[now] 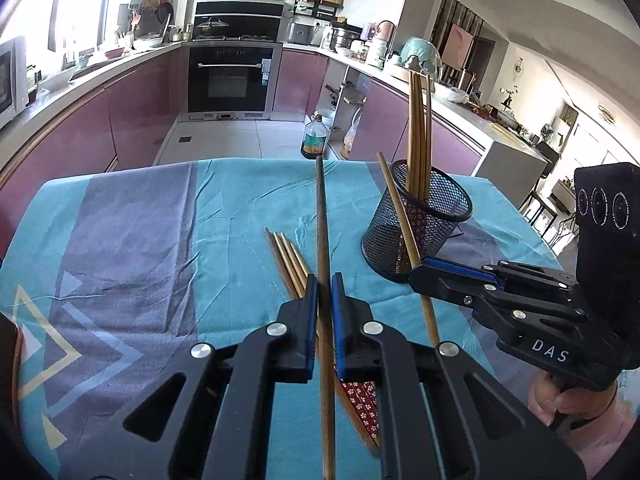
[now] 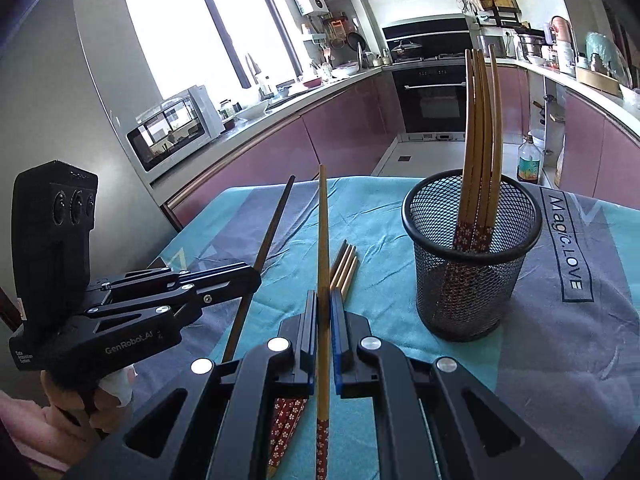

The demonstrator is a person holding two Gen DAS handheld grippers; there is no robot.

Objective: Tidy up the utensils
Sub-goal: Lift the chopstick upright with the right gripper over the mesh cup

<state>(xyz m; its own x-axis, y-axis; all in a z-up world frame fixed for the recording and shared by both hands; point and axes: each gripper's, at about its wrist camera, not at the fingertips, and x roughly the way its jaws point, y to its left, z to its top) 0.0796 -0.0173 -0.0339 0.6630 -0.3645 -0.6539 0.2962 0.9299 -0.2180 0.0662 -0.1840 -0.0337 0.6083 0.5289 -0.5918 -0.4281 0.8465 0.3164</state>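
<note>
I'm working in a home kitchen: a built-in oven (image 1: pixel 229 80) under a hob, pink cabinets (image 2: pixel 348 128), a microwave (image 2: pixel 172 132) by the window (image 2: pixel 208 28), pots and dishes crowding the worktops.

Bamboo chopsticks (image 2: pixel 478 152) upright in mesh cup (image 2: pixel 472 264)

**Chopsticks and holders, counted**

One black mesh holder (image 2: pixel 472 256) stands ahead and right of the right gripper (image 2: pixel 325 312), with four chopsticks in the holder (image 2: pixel 482 128). Three or four loose chopsticks (image 1: pixel 290 264) lie on the cloth just beyond the left gripper (image 1: pixel 324 292). One dark chopstick (image 1: pixel 322 216) sits between the left jaws, one light chopstick (image 2: pixel 323 232) between the right. Two grippers in all.
</note>
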